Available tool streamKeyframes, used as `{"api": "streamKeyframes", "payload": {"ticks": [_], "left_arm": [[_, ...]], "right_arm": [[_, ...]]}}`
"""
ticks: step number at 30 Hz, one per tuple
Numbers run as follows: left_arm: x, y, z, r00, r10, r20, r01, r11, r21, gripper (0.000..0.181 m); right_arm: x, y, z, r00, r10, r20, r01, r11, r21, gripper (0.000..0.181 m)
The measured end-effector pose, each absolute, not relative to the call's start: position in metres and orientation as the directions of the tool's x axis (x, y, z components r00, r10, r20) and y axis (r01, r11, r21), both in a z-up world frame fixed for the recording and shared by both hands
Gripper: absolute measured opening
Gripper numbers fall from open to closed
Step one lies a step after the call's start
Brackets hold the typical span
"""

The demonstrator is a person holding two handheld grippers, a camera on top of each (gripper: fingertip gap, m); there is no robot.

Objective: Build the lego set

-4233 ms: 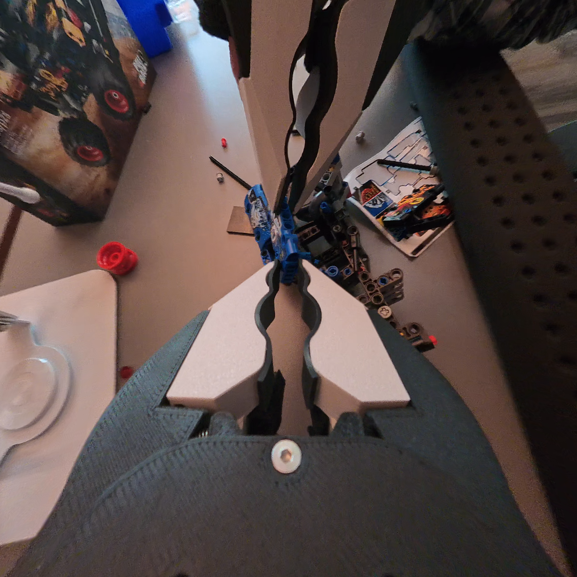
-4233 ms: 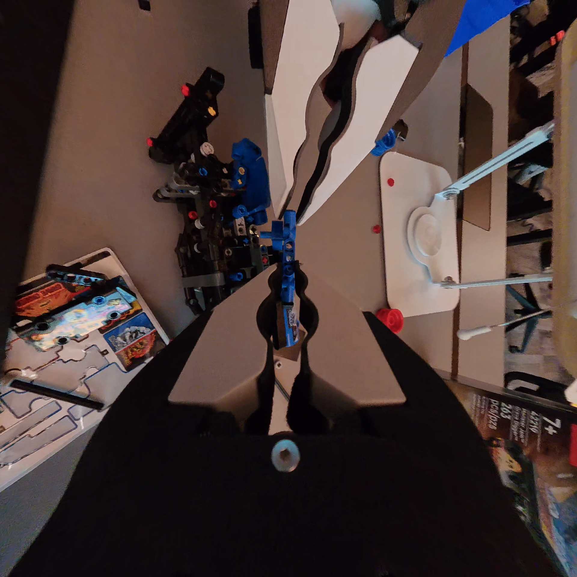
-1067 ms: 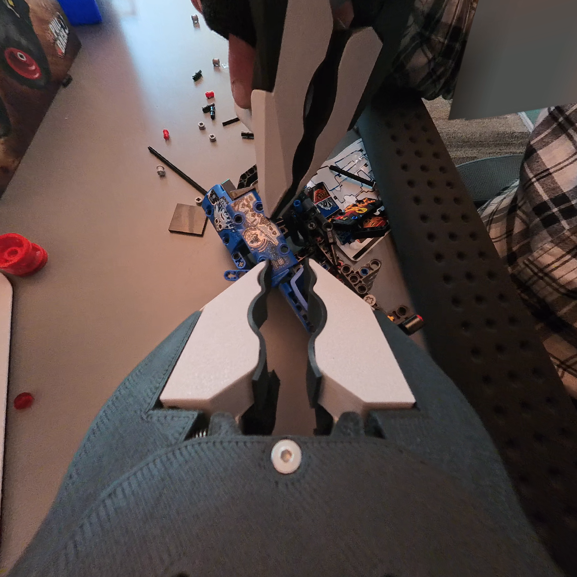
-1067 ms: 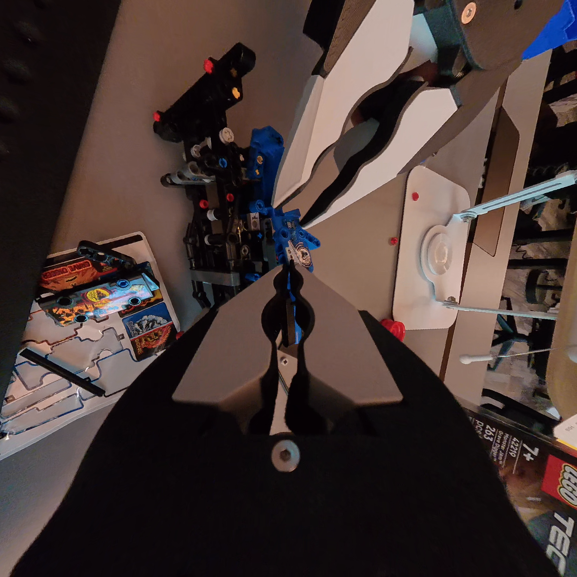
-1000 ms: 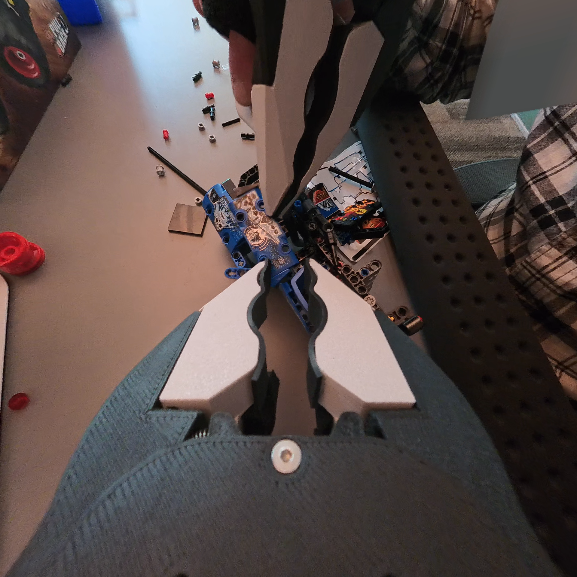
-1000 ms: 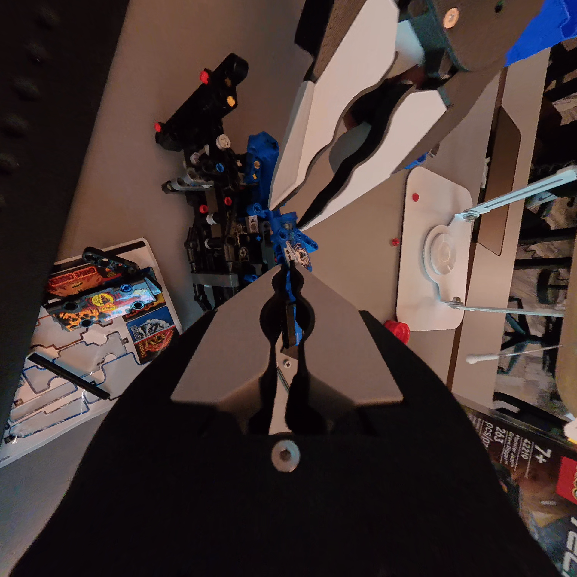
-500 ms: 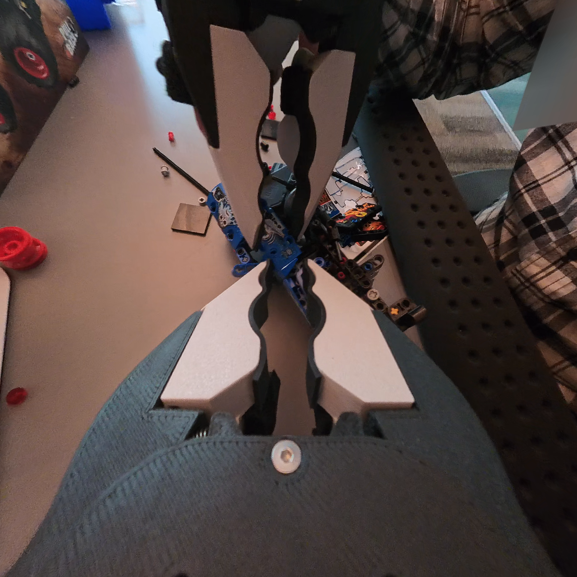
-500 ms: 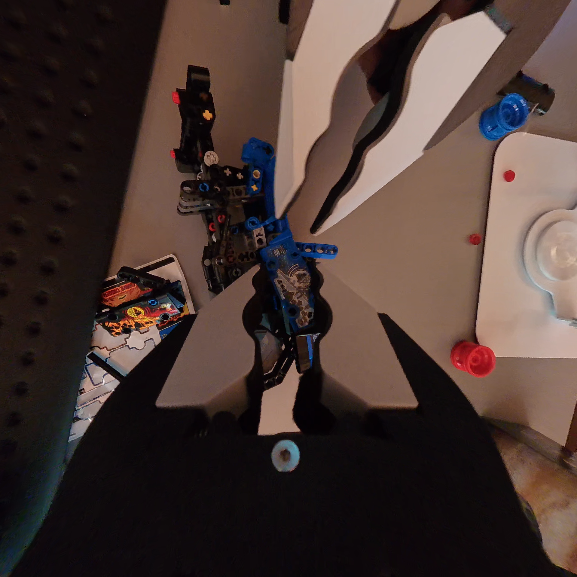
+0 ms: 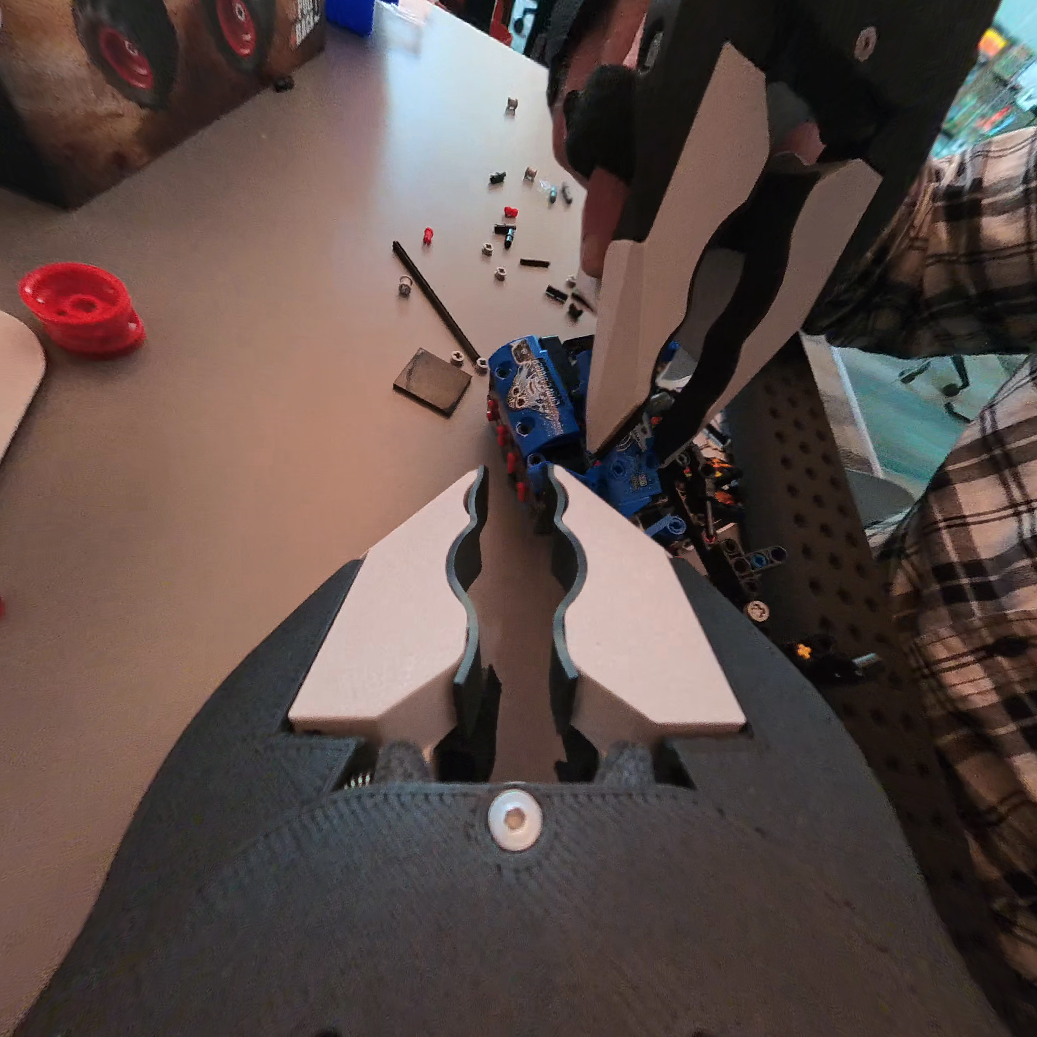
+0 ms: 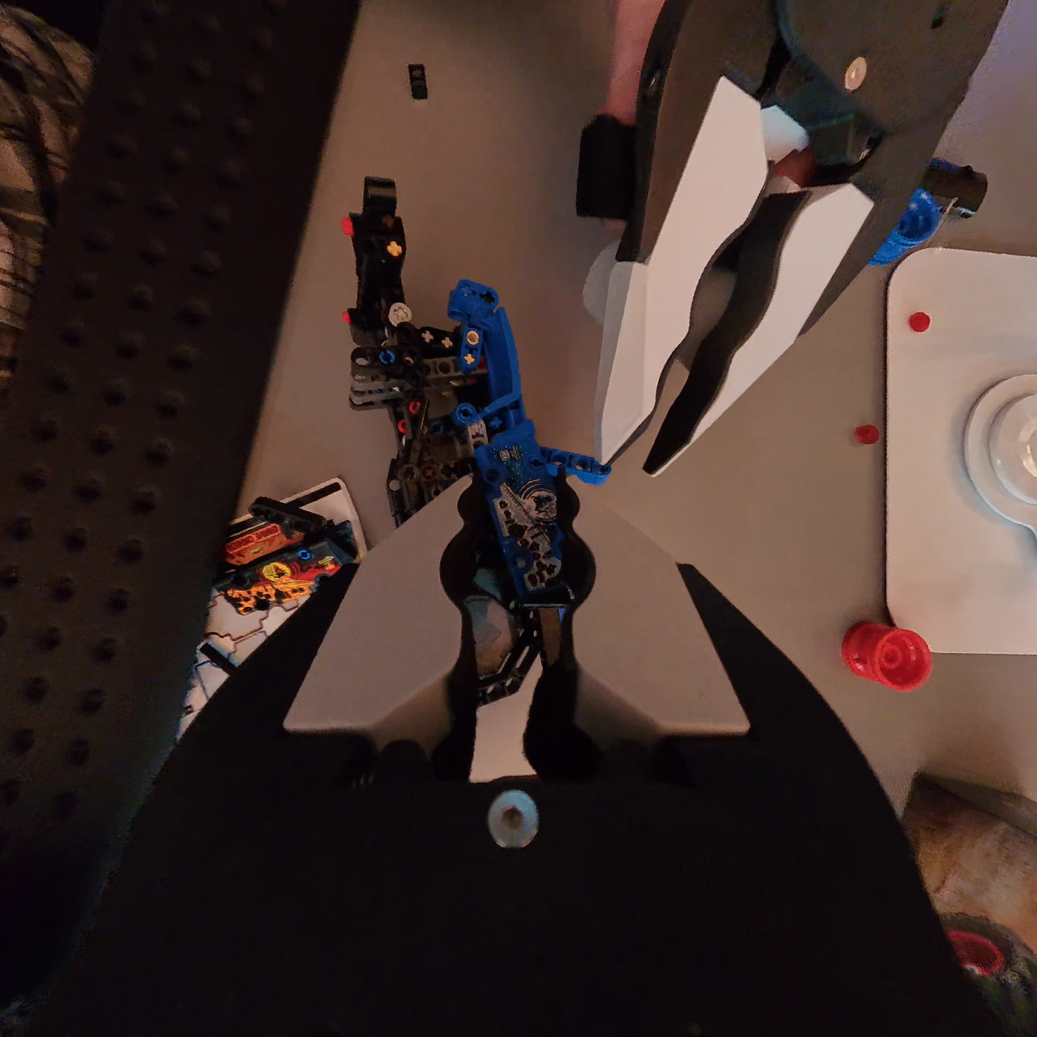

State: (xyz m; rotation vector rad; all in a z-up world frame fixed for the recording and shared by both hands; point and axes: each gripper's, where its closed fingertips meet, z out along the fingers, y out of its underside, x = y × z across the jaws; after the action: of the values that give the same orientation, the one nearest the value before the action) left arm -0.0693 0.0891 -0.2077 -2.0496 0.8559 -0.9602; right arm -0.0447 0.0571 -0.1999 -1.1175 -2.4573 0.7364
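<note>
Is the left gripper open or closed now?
Open. The left gripper shows a clear gap between its fingertips, and nothing is held there; the blue model lies just beyond.

Your work surface is a plain grey-brown table (image 9: 252, 505). On it, just left of the build, you have a small dark square card (image 9: 432, 381) lying flat. A white board (image 10: 954, 533) sits at the far side from you, with a clear round dome (image 10: 1010, 437) on it. A dark perforated panel (image 9: 830, 505) runs along the table's near edge, and plaid cloth (image 9: 965, 561) hangs beside it. A blue bin (image 9: 350, 8) stands at the far end
</note>
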Motion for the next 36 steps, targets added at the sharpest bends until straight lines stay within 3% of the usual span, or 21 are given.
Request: {"api": "streamKeyframes", "payload": {"ticks": [13, 18, 36], "left_arm": [[-0.064, 0.085, -0.208, 0.482, -0.769, 0.419, -0.213, -0.567, -0.796, 0.018], [-0.065, 0.083, -0.204, 0.453, -0.759, 0.467, -0.174, -0.589, -0.789, 0.026], [-0.059, 0.081, -0.215, 0.436, -0.753, 0.492, -0.198, -0.613, -0.765, 0.023]], "right_arm": [[-0.046, 0.04, -0.185, -0.584, 0.802, -0.121, 0.617, 0.342, -0.709, 0.023], [-0.045, 0.052, -0.198, -0.536, 0.83, -0.155, 0.659, 0.296, -0.691, 0.022], [-0.043, 0.049, -0.197, -0.573, 0.783, -0.243, 0.663, 0.268, -0.699, 0.022]]}}
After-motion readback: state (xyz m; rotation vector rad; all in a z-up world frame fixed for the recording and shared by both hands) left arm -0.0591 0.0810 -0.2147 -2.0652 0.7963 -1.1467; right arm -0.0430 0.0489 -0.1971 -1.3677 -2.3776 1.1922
